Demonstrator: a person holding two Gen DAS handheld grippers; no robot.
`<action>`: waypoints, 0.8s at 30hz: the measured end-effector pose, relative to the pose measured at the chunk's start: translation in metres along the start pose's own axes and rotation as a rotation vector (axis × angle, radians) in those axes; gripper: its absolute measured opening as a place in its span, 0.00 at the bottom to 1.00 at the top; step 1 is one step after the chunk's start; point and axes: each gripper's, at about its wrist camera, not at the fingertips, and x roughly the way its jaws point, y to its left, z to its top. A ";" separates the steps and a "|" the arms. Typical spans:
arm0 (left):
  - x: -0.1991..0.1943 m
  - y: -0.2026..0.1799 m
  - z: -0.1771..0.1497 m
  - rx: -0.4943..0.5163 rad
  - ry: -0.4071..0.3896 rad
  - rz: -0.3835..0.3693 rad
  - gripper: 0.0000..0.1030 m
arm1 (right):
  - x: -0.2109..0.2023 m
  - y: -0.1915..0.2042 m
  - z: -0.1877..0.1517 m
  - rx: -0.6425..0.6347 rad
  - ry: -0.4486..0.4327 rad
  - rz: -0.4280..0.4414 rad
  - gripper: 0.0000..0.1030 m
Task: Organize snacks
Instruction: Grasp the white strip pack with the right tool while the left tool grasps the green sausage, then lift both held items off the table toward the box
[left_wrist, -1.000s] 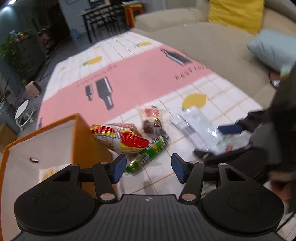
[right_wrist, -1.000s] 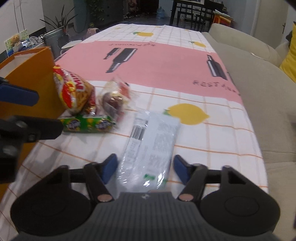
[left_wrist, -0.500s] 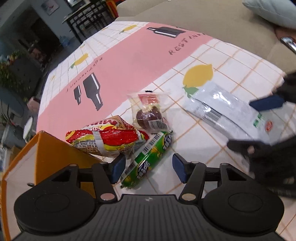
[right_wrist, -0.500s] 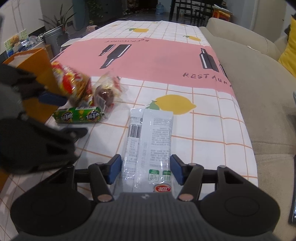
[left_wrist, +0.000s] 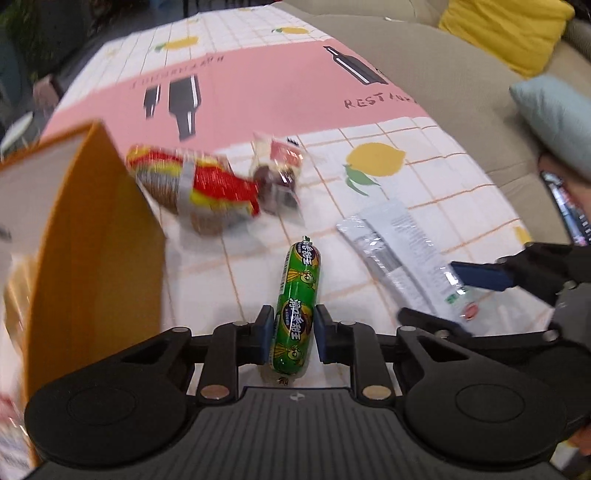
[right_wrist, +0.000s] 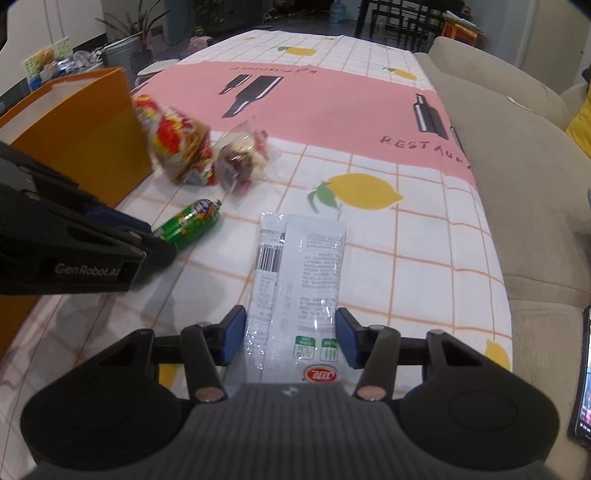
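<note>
A green sausage snack (left_wrist: 299, 291) lies on the tablecloth, its near end between the pads of my left gripper (left_wrist: 294, 332). The jaws are closing and both pads touch its sides. From the right wrist view the sausage (right_wrist: 188, 225) sticks out past the left gripper (right_wrist: 155, 242). A white packet (right_wrist: 299, 273) lies flat between the pads of my right gripper (right_wrist: 290, 338), whose jaws are closing without squeezing it. The left wrist view shows the same packet (left_wrist: 399, 251) and the right gripper (left_wrist: 443, 299). An orange box (left_wrist: 92, 240) stands open at the left.
A red-and-yellow snack bag (left_wrist: 207, 188) and a clear packet with a dark snack (left_wrist: 277, 177) lie beside the orange box (right_wrist: 85, 136). A beige sofa (right_wrist: 517, 147) with cushions runs along the table's right edge. A phone (right_wrist: 583, 376) lies on it.
My left gripper came down over the green sausage, rolled to line up with it, and its jaws closed from wide open onto it. The right jaws narrowed slightly around the white packet.
</note>
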 end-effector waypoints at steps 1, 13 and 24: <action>-0.002 -0.001 -0.004 -0.014 0.001 -0.010 0.24 | -0.002 0.002 -0.002 -0.006 0.004 0.004 0.49; -0.002 -0.006 -0.013 -0.099 0.007 -0.029 0.57 | -0.017 0.011 -0.022 -0.045 -0.076 -0.013 0.76; 0.006 -0.017 -0.016 -0.066 -0.025 -0.001 0.55 | -0.004 0.008 -0.027 0.042 -0.119 -0.026 0.78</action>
